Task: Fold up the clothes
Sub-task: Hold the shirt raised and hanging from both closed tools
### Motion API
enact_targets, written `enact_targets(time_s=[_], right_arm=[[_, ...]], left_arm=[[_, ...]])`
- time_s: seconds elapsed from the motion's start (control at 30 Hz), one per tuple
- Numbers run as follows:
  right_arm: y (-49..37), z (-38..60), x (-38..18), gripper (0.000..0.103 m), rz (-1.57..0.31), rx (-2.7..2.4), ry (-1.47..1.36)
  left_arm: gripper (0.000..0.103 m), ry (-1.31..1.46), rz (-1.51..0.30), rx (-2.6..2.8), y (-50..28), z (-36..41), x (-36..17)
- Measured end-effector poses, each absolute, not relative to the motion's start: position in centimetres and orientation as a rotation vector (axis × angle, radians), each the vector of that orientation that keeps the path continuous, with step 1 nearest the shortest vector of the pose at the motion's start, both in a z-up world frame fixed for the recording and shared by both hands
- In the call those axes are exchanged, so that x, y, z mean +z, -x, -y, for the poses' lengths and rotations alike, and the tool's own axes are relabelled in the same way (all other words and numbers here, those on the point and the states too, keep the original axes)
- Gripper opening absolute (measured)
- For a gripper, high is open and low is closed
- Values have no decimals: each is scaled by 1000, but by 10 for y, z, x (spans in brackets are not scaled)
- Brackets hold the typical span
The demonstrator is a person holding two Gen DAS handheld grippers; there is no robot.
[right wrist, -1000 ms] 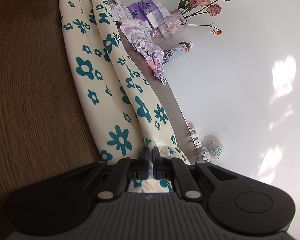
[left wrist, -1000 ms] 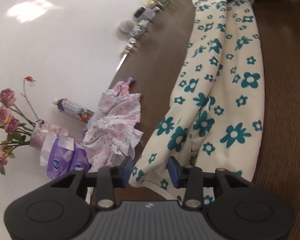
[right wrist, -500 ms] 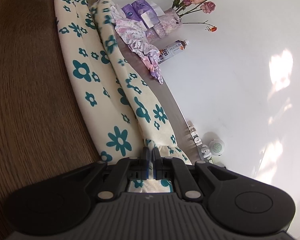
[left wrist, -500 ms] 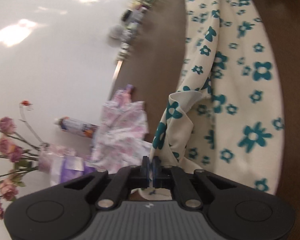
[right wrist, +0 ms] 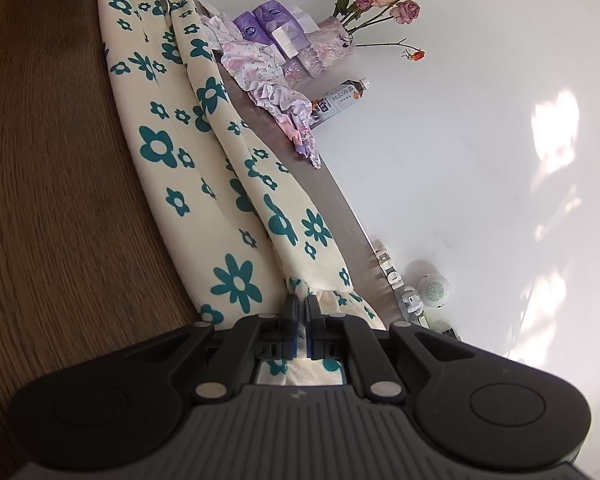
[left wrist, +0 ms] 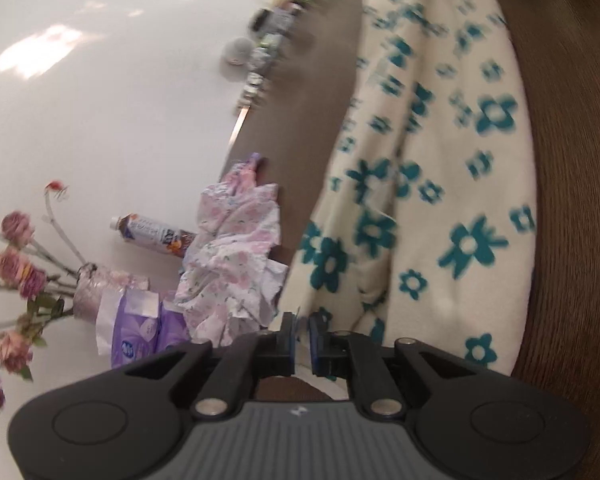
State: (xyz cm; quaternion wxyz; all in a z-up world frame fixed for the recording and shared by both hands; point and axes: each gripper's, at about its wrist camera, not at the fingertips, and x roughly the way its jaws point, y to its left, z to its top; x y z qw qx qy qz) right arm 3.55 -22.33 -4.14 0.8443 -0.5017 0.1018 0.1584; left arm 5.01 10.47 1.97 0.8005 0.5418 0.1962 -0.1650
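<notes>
Cloth gripped at both ends, folding barely begun

Left gripper (left wrist: 300, 334) and right gripper (right wrist: 299, 314) both clench the flowered cloth (right wrist: 220, 184); pink garment (right wrist: 260, 68) at 1 o'clock lies unfolded.

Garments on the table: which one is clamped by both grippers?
The cream garment with teal flowers, pinched by right gripper and left gripper. The crumpled pink floral garment lies untouched near the wall.
</notes>
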Motion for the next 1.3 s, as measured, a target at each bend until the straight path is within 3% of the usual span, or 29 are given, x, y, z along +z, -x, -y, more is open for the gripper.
enact_targets(time_s=[0.07,0.2,0.43,0.5,0.7,0.73,0.8,0.87,1.07,1.23,1.3], right_arm=[[-35,223,-42,5,-213,333,1059],[-32,225,-43,5,-210,328,1058],[-32,224,-44,5,-211,321,1052],[-32,225,-44,5,-212,321,1050],[-31,227,-42,5,-215,321,1036],[-31,227,-42,5,-216,320,1034],[-31,227,-42,5,-216,320,1032],[-31,227,-42,5,-216,319,1032],[-30,226,-41,5,-216,318,1032],[-30,225,-41,5,-215,318,1034],[-30,225,-40,5,-216,317,1033]], left_arm=[[14,-1020,-417,-373,-50,-106,39],[35,-781,-406,-421,-58,-96,64],[33,-559,-581,-377,-119,-75,57],[18,-548,-678,-325,-129,-81,45],[19,-390,-701,-217,-110,-114,31],[19,-367,-692,-209,-105,-117,31],[33,-361,-645,-181,-96,-118,38],[37,-358,-599,-155,-89,-118,45],[37,-266,-681,-139,-93,-135,34],[38,-186,-578,-162,-77,-139,46],[43,-183,-532,-227,-72,-128,58]])
